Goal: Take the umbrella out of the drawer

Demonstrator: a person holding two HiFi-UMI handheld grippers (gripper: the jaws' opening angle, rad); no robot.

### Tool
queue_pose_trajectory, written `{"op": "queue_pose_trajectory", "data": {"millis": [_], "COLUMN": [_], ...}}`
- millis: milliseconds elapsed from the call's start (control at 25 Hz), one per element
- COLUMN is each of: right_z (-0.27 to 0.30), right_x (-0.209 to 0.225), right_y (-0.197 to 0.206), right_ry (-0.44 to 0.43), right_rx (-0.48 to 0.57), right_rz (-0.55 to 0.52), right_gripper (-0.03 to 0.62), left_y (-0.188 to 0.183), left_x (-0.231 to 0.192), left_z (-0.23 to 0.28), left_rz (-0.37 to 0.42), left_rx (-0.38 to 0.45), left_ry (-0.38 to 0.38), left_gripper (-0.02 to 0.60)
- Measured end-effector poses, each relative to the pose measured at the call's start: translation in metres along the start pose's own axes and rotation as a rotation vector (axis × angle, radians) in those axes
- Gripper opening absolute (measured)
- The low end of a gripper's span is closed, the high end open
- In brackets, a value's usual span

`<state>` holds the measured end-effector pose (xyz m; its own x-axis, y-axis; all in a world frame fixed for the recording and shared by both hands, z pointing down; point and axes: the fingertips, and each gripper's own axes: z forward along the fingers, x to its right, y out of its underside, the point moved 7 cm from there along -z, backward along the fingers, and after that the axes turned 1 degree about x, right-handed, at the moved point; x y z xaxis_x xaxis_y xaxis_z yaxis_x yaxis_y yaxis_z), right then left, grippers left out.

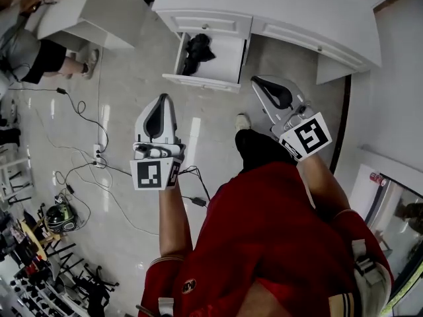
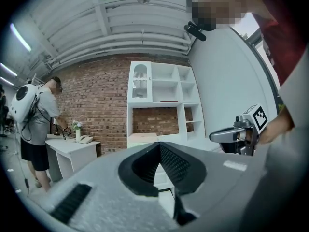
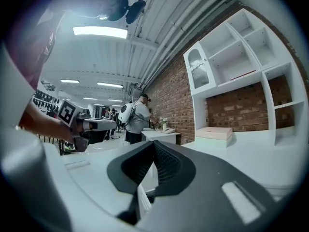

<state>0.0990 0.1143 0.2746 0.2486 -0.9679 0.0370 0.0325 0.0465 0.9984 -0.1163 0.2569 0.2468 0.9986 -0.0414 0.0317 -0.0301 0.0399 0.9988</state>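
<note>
Left gripper [image 1: 160,99] and right gripper [image 1: 258,81] closed, empty (umbrella [image 1: 196,50] in open drawer [image 1: 229,57])

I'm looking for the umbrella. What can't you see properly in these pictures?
Head view: the dark bundle in the open drawer is too small to identify.
Left gripper view: the left tongs hide the drawer's inside.
Right gripper view: the right tongs hide it too.

Two hand-held grippers [image 1: 162,99] [image 1: 259,80], one umbrella [image 1: 196,51]
</note>
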Motion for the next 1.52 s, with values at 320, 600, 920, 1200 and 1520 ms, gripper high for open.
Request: {"op": "queue_pose_trajectory", "data": {"millis": [320, 600, 920, 1200, 1520], "right_z": [0.065, 0.104, 0.142, 0.191, 0.224], "right_x": [0.067, 0.089, 0.106, 0.122, 0.143], "right_y": [0.014, 0.036, 0.078, 0.129, 0.179], "right_ry": [-0.033, -0.049, -0.003, 0.065, 0.093], "right_rx": [-0.069, -0.125, -0.165, -0.193, -0.217], "right_rz": [-0.011, 0.002, 0.026, 0.038, 0.032], "right_gripper": [0.012, 0.012, 0.012, 0.012, 0.012], "left_y": [0.038, 0.069, 0.138, 0.217, 0.302], "left_x": [-0.042, -0.067, -0.106, -0.152, -0.167], "left_z": [0.101, 0.153, 0.207, 0.262, 0.322], "left_rz": [-0.009, -0.019, -0.022, -0.033, -0.017], "left_rx": [-0.072, -0.125, -0.216, -0.317, -0.468], "left_ry": [0.004, 0.027, 0.085, 0.12, 0.21], "left_gripper": [0.008, 0.008, 0.008, 0.011, 0.104]}}
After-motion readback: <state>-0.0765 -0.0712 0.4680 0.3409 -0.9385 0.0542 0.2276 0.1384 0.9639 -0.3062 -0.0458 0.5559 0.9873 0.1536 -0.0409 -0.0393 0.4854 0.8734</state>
